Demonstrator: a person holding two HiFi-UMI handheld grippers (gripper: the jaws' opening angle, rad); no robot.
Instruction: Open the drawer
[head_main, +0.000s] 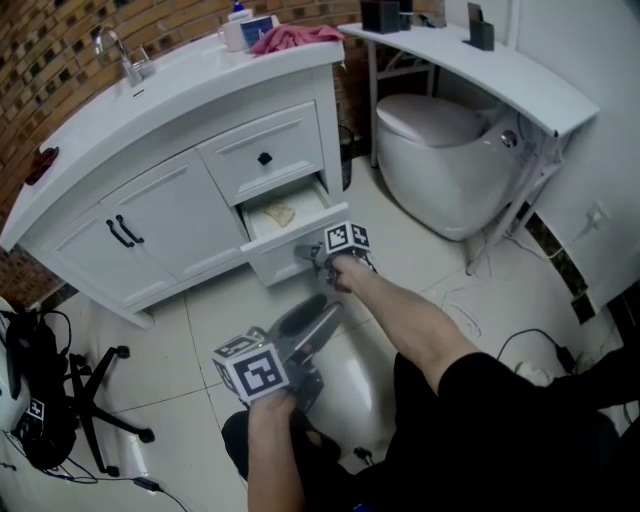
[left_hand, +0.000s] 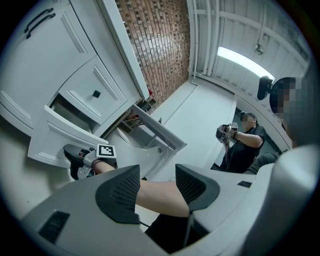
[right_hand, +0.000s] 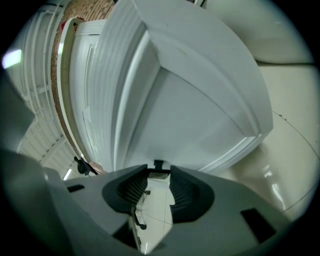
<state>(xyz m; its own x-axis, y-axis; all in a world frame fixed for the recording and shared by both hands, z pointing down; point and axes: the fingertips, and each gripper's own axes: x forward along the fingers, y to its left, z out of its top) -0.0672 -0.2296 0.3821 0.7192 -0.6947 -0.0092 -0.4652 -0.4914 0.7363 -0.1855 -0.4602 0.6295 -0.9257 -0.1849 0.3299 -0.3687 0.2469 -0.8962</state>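
ok so the lower drawer (head_main: 270, 262) sits partway out of the vanity (head_main: 180, 215); the right gripper (head_main: 304, 252) is the one on it, jaws pinched on the little black knob (right_hand: 158, 164), dead ahead at 12 o'clock in its own view; the drawer slides toward 5 o'clock in the head view, so I'd guess the pull goes that way; the left gripper (head_main: 318, 312) hangs at 6 o'clock from the drawer, well apart, jaws spread on nothing

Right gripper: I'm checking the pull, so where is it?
Head view, centre: the right gripper is at the half-open lower drawer, jaws around its knob, below the shut upper drawer.
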